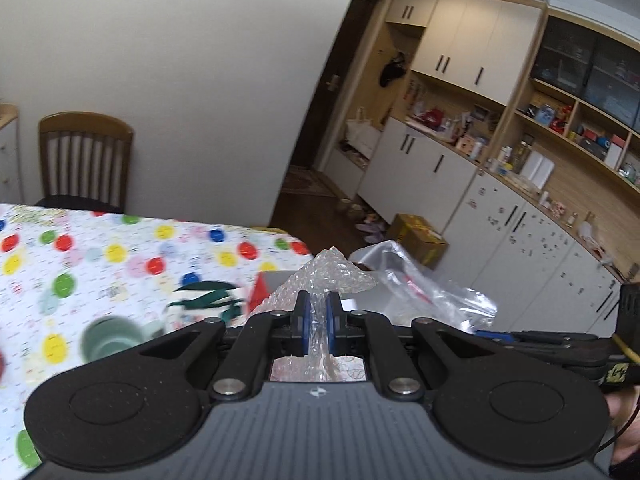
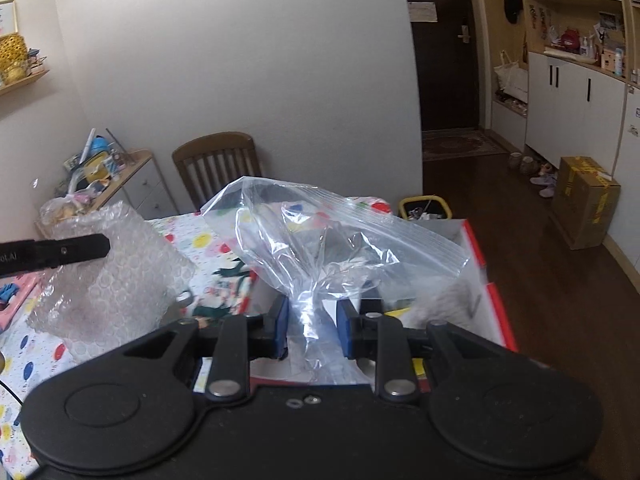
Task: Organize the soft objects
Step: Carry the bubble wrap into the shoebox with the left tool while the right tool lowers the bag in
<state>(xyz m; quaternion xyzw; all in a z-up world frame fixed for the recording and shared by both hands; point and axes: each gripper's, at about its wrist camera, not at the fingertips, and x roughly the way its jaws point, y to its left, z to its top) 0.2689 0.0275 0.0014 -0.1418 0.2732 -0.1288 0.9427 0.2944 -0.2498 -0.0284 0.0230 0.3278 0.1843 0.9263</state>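
Bubble wrap (image 1: pixel 320 280) pinched tight in our left gripper (image 1: pixel 317 322), held above table (image 1: pixel 120 256); plastic bag (image 2: pixel 320 236) bunched between right gripper (image 2: pixel 311 326) pads over box (image 2: pixel 486 280). We judge stuffing step next: needs bag mouth opened.

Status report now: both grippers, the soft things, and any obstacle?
Left gripper shut on bubble wrap, lifted. Right gripper pinching plastic bag above red box. Mug on table below; nothing blocking.
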